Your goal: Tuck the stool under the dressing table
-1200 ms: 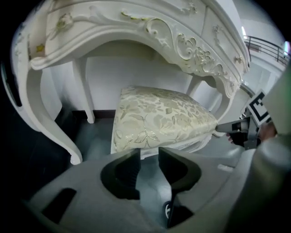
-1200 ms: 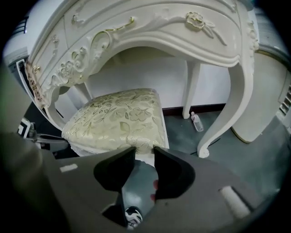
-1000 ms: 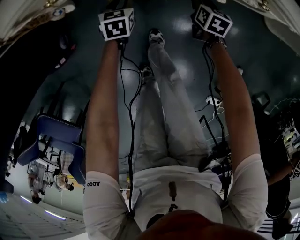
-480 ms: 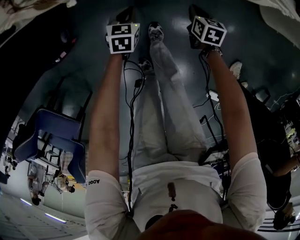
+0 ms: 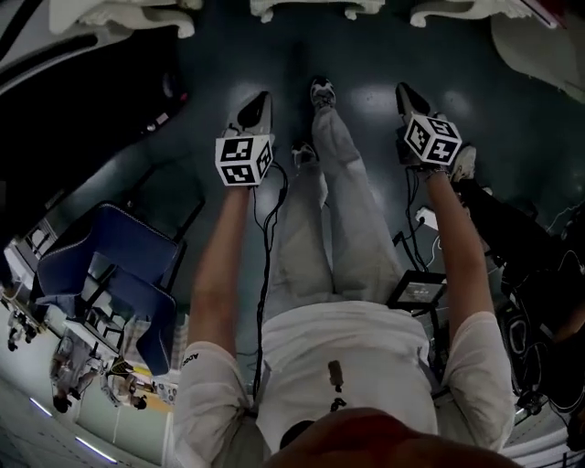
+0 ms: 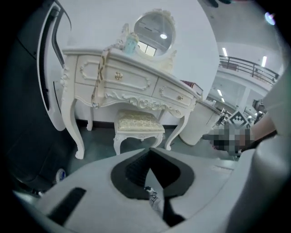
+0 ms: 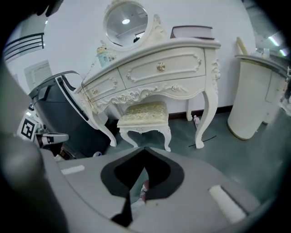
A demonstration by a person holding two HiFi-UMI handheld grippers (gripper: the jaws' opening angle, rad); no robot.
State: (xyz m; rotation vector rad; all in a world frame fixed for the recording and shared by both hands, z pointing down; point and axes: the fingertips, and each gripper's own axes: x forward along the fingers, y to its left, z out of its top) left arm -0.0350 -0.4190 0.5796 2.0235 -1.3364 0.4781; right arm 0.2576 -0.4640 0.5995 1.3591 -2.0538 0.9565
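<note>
The white stool (image 6: pixel 137 124) with a cream cushion stands beneath the white carved dressing table (image 6: pixel 119 76), between its legs; the right gripper view shows the stool (image 7: pixel 144 116) and table (image 7: pixel 157 72) too. Both grippers are held in the air, a good way back from the furniture and pointing at it. My left gripper (image 6: pixel 148 164) is shut with nothing in it. My right gripper (image 7: pixel 144 157) is shut and empty as well. In the head view the left gripper (image 5: pixel 257 108) and right gripper (image 5: pixel 409 99) flank the person's legs, with white carved furniture (image 5: pixel 315 7) along the top edge.
A blue chair (image 5: pixel 110 265) stands at the left behind me. Cables and a dark box (image 5: pixel 419 291) lie on the floor near my right side. A dark case (image 7: pixel 63 118) leans left of the table; a white cabinet (image 7: pixel 252 98) stands right of it. A round mirror (image 6: pixel 154 32) tops the table.
Both grippers have come back toward the body and sit lower in the head view. White furniture, earlier barely seen at the corners, now shows along the top edge.
</note>
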